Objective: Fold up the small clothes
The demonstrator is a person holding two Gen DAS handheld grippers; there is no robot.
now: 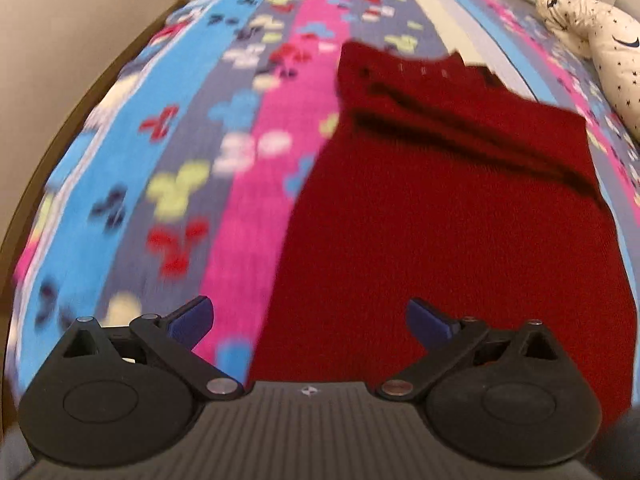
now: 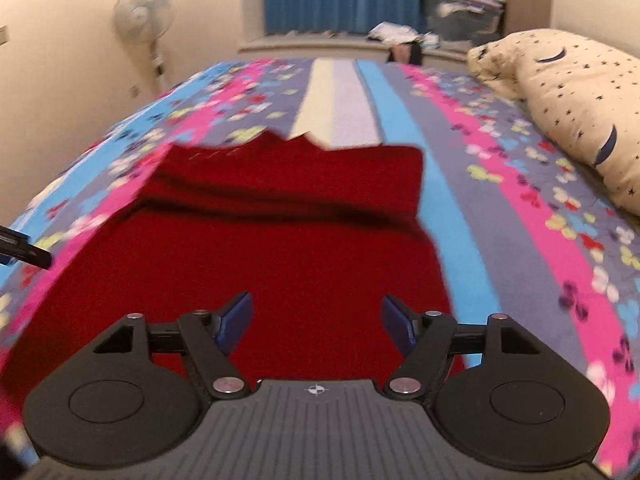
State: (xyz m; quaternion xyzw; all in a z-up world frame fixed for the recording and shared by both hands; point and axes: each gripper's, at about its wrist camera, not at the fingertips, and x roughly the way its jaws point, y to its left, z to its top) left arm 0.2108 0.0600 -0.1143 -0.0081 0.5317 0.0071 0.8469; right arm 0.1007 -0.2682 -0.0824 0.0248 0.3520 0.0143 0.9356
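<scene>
red garment (image 1: 440,240) part-folded on bed (image 1: 248,184) | left gripper (image 1: 310,322) apart, empty | right gripper (image 2: 316,322) apart, empty | I'd pinch near corners, fold far, align edges

A: Any writing to read here?
B: No words or numbers. The cream pillow (image 1: 612,60) far right on the bed carries a dark swoosh logo among small stars.
A: And on the near grippers?
B: Only a small crosshair mark (image 2: 315,390) on the ribbed grey body.
</scene>
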